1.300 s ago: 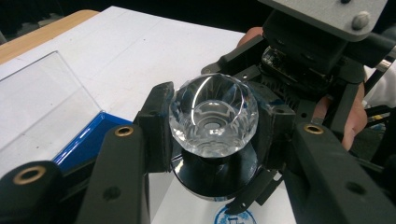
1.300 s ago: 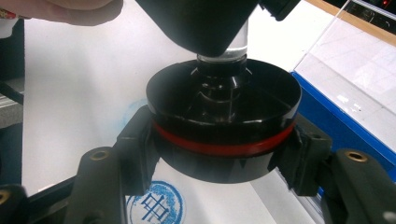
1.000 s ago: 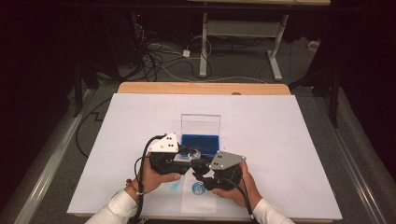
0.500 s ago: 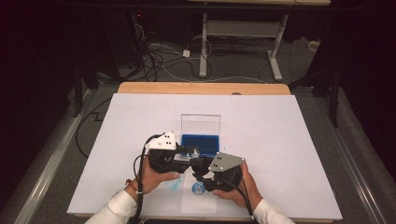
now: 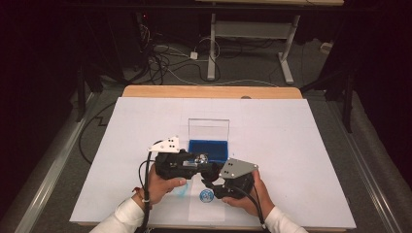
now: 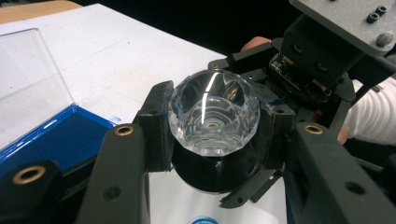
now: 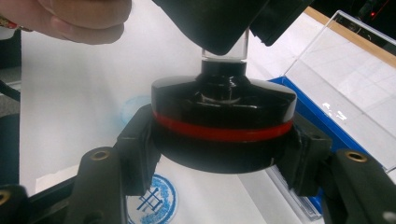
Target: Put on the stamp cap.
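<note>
Held between both pairs of jaws, above the surface (image 5: 291, 136): a stamp (image 6: 212, 116) with a cut glass knob (image 5: 201, 158) on top and a round black base (image 7: 224, 126) with a red band (image 7: 223, 131).

Left gripper (image 6: 212, 135): clenched on the glass knob, one jaw at each side of it. Right gripper (image 7: 224, 154): clenched on the black base, jaws pressing at the two sides, just under the red band. Met tip to tip in the high view, left gripper (image 5: 194, 162) and right gripper (image 5: 210, 178), with the stamp between them.

Behind the jaws stood a blue box (image 5: 208, 147) with its clear lid (image 5: 209, 128) open; just under the right jaws lay a round blue print (image 7: 152, 203) on the paper.

Handling, as a judgement: probably small but rather heavy for its size, stiff everywhere. Smooth and slippery on the knob, and likely to chip if knocked or dropped. Better hold on the base, at the flat rim beside the red band; on the knob, only across the widest facets.

Long axis: from the base through the narrow neck to the knob, crossing both pairs of jaws at a right angle. Knob end pointed away from the right jaws, stamping face toward the paper. Upright or a little tilted: could not be told.
</note>
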### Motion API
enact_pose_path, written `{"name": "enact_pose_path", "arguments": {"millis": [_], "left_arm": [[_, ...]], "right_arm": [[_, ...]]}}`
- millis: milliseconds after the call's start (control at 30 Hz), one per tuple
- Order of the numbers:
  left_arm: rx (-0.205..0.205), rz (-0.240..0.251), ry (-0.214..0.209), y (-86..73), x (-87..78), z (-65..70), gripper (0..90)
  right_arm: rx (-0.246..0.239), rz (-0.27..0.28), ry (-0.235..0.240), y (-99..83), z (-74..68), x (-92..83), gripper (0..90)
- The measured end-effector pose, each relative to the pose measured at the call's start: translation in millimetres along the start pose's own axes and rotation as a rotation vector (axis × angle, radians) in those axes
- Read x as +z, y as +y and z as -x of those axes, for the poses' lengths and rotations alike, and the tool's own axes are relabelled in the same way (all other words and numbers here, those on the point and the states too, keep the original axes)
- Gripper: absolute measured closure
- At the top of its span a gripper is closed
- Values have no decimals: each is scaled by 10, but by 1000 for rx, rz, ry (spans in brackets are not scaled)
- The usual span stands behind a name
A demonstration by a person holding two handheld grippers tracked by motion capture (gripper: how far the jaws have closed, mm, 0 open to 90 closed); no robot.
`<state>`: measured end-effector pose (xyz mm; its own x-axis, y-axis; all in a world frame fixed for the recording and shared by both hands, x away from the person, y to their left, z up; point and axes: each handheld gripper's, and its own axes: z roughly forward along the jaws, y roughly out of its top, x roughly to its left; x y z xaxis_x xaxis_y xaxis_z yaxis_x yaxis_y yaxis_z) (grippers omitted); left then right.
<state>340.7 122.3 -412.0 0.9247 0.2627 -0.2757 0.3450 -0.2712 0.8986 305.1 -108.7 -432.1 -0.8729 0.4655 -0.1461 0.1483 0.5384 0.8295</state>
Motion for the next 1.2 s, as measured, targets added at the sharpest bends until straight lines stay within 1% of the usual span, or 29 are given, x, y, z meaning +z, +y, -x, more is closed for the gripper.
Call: {"name": "enact_pose_path", "arguments": {"millis": [67, 167, 533, 733, 900, 1067, 1200], "left_arm": [[7, 0, 7, 4, 5, 13, 541], [22, -9, 25, 13, 15, 40, 540], [99, -65, 86, 65, 27, 134, 540], [111, -77, 92, 72, 39, 133, 541], [126, -85, 102, 86, 47, 142, 540], [138, -92, 108, 94, 51, 147, 540], [137, -91, 109, 97, 39, 141, 540]], "right_arm": [[0, -1, -8, -3, -7, 4, 388], [0, -2, -3, -4, 1, 9, 388], [-11, -3, 2, -20, -3, 38, 386], [-18, -9, 0, -27, 11, 46, 386], [-16, -3, -2, -40, 12, 54, 385], [-6, 1, -3, -47, 11, 58, 385], [2, 9, 0, -48, 9, 66, 384]]}}
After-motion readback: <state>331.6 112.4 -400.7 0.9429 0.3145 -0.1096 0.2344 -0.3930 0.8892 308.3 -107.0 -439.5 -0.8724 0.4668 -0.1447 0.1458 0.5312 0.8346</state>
